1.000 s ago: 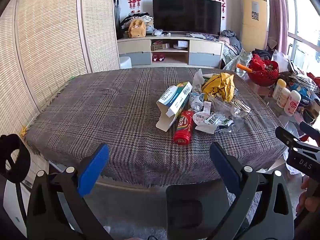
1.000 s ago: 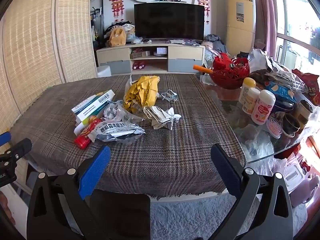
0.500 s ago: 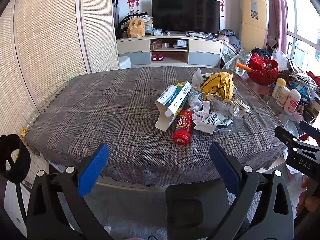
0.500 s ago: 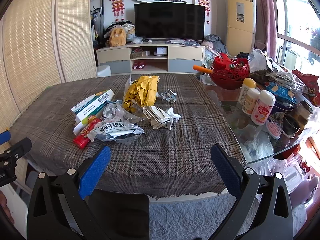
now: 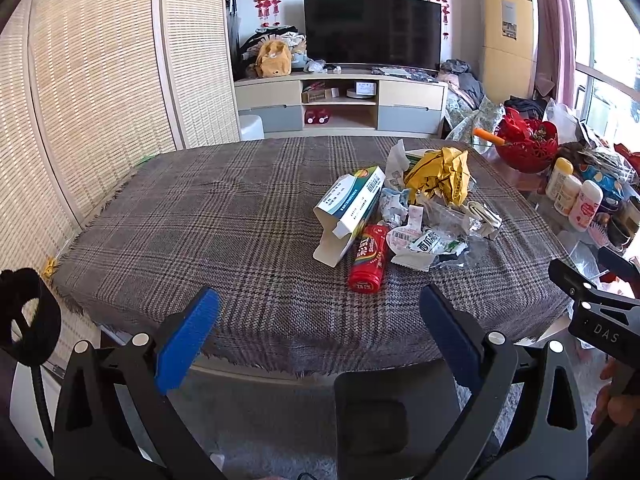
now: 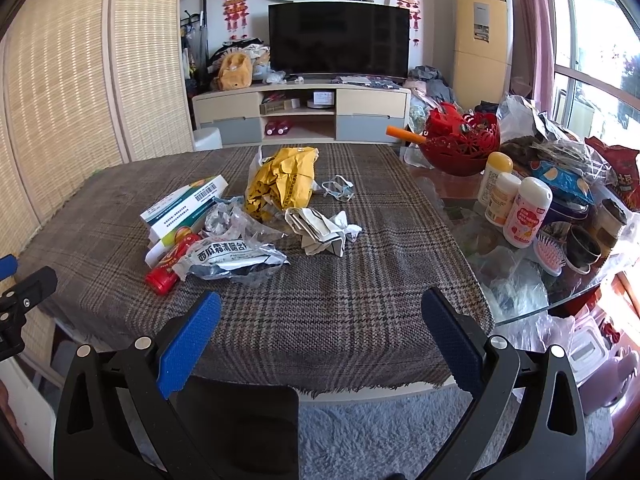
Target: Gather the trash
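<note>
A heap of trash lies on the plaid tablecloth (image 5: 208,216): an opened white and green carton (image 5: 350,208) (image 6: 184,206), a red tube (image 5: 368,258) (image 6: 170,264), a crumpled yellow bag (image 5: 440,174) (image 6: 284,182), a clear printed wrapper (image 6: 236,260) (image 5: 432,246) and crumpled paper (image 6: 320,228). My left gripper (image 5: 320,316) hangs open at the table's near edge, short of the red tube. My right gripper (image 6: 320,318) is open over the near part of the cloth, nothing between its fingers. Each gripper shows at the edge of the other's view.
On the bare glass end of the table (image 6: 516,280) to the right stand a red basket (image 6: 460,144), white bottles (image 6: 524,212), snack bags and cups. A TV cabinet (image 6: 300,112) stands behind. A woven screen (image 5: 100,80) runs along the left. Grey rug (image 6: 380,432) lies below.
Both grippers have eased slightly closer to the table; the trash looks a little nearer and lower in view. Nothing on the table has moved and both grippers stay open.
</note>
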`<state>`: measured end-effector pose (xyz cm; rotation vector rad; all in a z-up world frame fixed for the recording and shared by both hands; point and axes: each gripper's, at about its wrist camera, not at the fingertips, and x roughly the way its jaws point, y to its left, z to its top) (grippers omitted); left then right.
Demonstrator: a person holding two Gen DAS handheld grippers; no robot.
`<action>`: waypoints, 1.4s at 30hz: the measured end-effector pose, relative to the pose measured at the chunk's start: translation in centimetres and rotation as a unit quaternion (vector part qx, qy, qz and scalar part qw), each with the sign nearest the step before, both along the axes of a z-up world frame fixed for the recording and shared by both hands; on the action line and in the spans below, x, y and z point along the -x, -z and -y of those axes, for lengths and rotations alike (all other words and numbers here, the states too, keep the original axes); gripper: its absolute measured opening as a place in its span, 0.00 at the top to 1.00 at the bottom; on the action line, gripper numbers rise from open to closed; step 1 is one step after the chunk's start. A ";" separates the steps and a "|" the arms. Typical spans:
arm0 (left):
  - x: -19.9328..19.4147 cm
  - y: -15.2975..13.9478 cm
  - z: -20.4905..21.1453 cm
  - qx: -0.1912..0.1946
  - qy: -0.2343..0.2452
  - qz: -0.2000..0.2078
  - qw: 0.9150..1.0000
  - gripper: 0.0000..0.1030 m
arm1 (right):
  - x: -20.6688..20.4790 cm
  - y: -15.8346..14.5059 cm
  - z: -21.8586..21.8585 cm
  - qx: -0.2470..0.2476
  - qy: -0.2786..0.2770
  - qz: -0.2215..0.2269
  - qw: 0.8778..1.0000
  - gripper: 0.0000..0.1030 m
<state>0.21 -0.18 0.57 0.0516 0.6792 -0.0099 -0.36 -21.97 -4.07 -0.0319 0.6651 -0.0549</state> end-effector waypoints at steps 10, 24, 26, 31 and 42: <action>-0.1 -0.1 -0.2 0.001 -0.005 0.000 1.000 0.08 | -0.1 0.2 0.2 -0.002 0.000 -0.004 1.000 0.03; -0.1 -0.5 -0.4 -0.003 -0.004 0.003 1.000 0.08 | -0.2 0.4 0.2 -0.007 -0.003 -0.007 1.000 0.03; -0.1 -0.5 -0.4 -0.003 -0.004 0.003 1.000 0.08 | -0.2 0.4 0.4 -0.010 -0.003 -0.009 1.000 0.03; -0.1 -0.4 -0.3 -0.006 -0.005 0.003 1.000 0.08 | -0.2 0.2 0.8 -0.012 -0.001 -0.008 1.000 0.03; -0.4 -0.2 -0.1 -0.013 -0.003 0.001 1.000 0.08 | -0.5 0.2 1.6 -0.024 -0.001 -0.020 1.000 0.03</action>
